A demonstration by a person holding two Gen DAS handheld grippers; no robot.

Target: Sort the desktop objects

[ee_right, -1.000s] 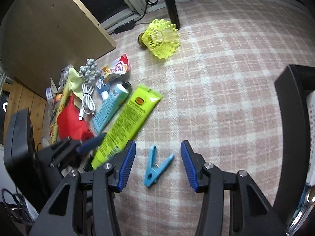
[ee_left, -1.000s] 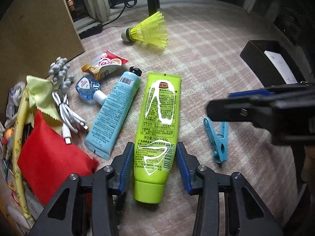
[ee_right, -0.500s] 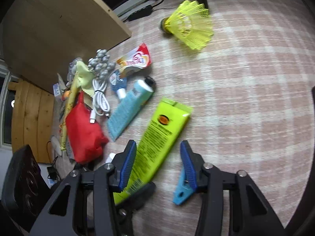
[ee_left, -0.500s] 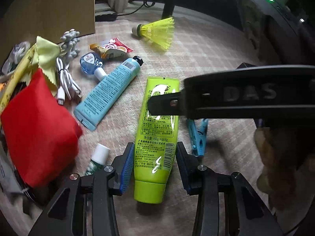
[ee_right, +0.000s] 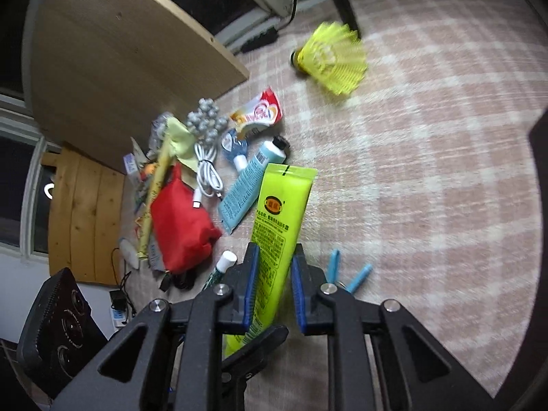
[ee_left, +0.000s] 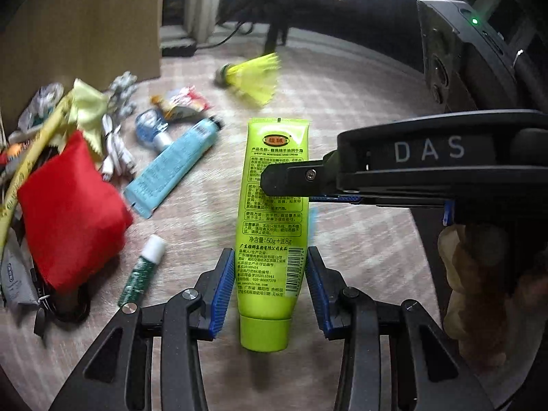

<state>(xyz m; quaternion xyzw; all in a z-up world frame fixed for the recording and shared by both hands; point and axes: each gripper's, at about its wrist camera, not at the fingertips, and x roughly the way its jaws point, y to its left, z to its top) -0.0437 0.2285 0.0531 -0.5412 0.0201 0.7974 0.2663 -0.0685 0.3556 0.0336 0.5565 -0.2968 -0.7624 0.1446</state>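
Observation:
A lime-green tube (ee_left: 274, 144) with a yellow label hangs above the checked cloth. My left gripper (ee_left: 268, 257) is shut on its cap end, pads on both edges. From the right, a finger (ee_left: 294, 179) of my right gripper reaches across the tube's middle. In the right wrist view the green tube (ee_right: 281, 205) runs between the jaws of my right gripper (ee_right: 275, 257). Those jaws are closing and the blue pads touch both sides of the tube. A blue clothespin (ee_right: 346, 274) lies on the cloth just right of that gripper.
A yellow shuttlecock (ee_right: 328, 58) lies at the back. On the left are a light-blue tube (ee_left: 171, 167), a red pouch (ee_left: 68, 212), a white cable (ee_right: 207, 178), a small green-and-white stick (ee_left: 142, 270) and snack packets. A wooden board (ee_right: 120, 51) stands behind them. A black box edge (ee_right: 537, 171) is at the right.
My right gripper left the blue clothespin, swung left over the green tube and narrowed its jaws around it. My left gripper kept its hold and raised the tube off the cloth.

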